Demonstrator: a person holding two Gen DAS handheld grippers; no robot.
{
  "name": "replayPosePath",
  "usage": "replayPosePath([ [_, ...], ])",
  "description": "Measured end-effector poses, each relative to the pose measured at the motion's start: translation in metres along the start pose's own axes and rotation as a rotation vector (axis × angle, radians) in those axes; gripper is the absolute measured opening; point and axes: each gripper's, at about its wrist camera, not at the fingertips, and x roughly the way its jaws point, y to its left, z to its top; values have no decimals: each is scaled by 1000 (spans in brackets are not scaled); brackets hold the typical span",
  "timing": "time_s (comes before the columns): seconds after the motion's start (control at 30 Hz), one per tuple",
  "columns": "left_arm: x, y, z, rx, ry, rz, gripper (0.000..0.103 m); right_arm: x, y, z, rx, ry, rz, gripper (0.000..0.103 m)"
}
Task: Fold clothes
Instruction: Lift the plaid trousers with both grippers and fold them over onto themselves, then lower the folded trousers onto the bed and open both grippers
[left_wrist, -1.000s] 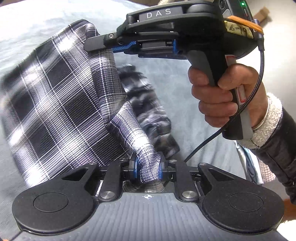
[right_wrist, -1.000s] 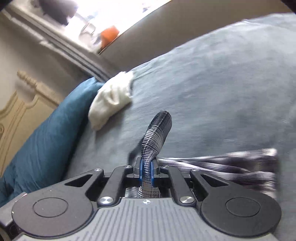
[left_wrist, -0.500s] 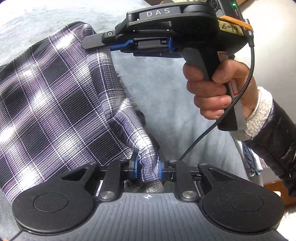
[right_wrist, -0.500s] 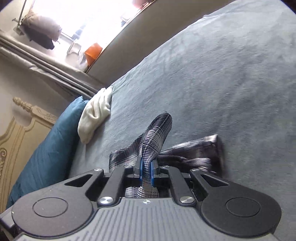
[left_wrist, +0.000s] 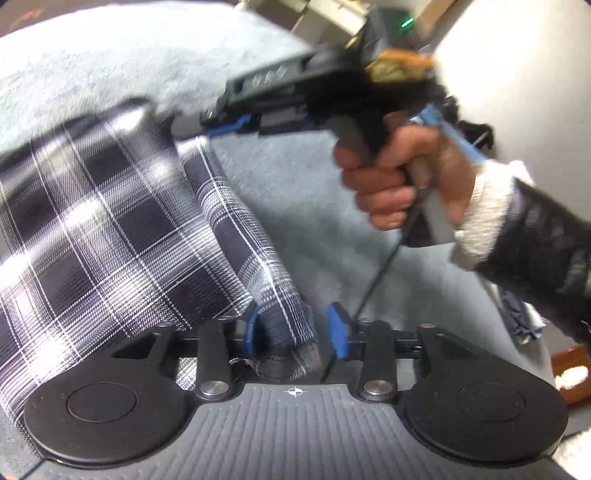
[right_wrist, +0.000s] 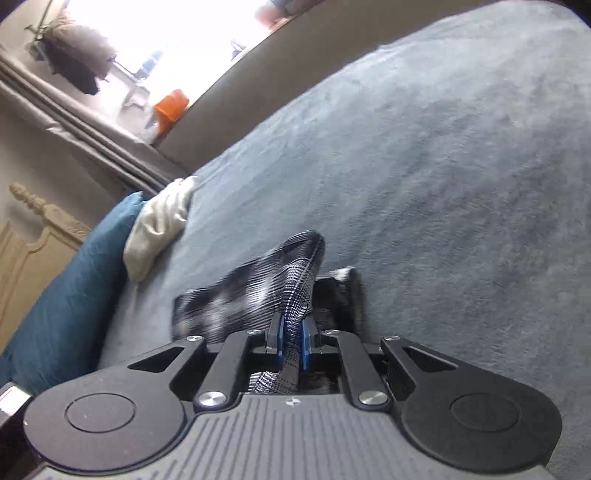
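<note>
A black-and-white plaid garment (left_wrist: 110, 221) lies spread on the grey bed cover (left_wrist: 303, 192). In the left wrist view my left gripper (left_wrist: 295, 328) has a corner of it between its jaws. They are opening, and the right blue pad (left_wrist: 338, 328) stands off the cloth. My right gripper (left_wrist: 218, 125), held by a hand (left_wrist: 391, 184), is at the garment's far corner. In the right wrist view the right gripper (right_wrist: 291, 339) still pinches a fold of the plaid garment (right_wrist: 258, 291) low over the bed (right_wrist: 443, 184), its jaws starting to open.
A teal pillow (right_wrist: 66, 302) and a cream cloth bundle (right_wrist: 159, 225) lie at the head of the bed by a wooden headboard (right_wrist: 29, 229). An orange container (right_wrist: 171, 107) stands on the window ledge. Grey bed cover stretches to the right of the garment.
Both grippers came down toward the bed with the garment, which now lies flatter. The left jaws have spread apart around their corner. The right jaws have widened slightly.
</note>
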Motion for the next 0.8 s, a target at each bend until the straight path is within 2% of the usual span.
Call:
replayPosePath([
  [0.03, -7, 2, -2, -7, -12, -12, 42, -3, -4, 0, 13, -11, -8, 25],
  [0.13, -26, 8, -2, -40, -33, -64, 42, -13, -14, -2, 56, -59, -37, 36],
  [0.2, -31, 28, -2, -48, -36, -78, 43, -25, -18, -2, 82, -107, -66, 36],
  [0.3, -11, 57, 6, -53, -21, -14, 43, -46, -13, -7, 69, -160, -45, 37],
  [0.33, -15, 68, 3, -61, -18, 22, 43, -52, -8, -11, 49, -160, -34, 37],
  [0.47, -48, 98, -12, -129, -22, 180, 43, -70, 13, -33, -12, -122, -27, 42],
  [0.53, -60, 111, -22, -190, -22, 227, 43, -74, 14, -48, 33, -96, -11, 53],
  [0.63, -71, 122, -37, -279, -19, 240, 43, -75, 6, -74, 120, -41, 14, 54],
  [0.77, -67, 134, -49, -376, 11, 204, 43, -61, -5, -107, 262, 49, 33, 54],
  [0.8, -64, 133, -49, -385, 13, 198, 42, -58, -6, -112, 282, 55, 36, 52],
])
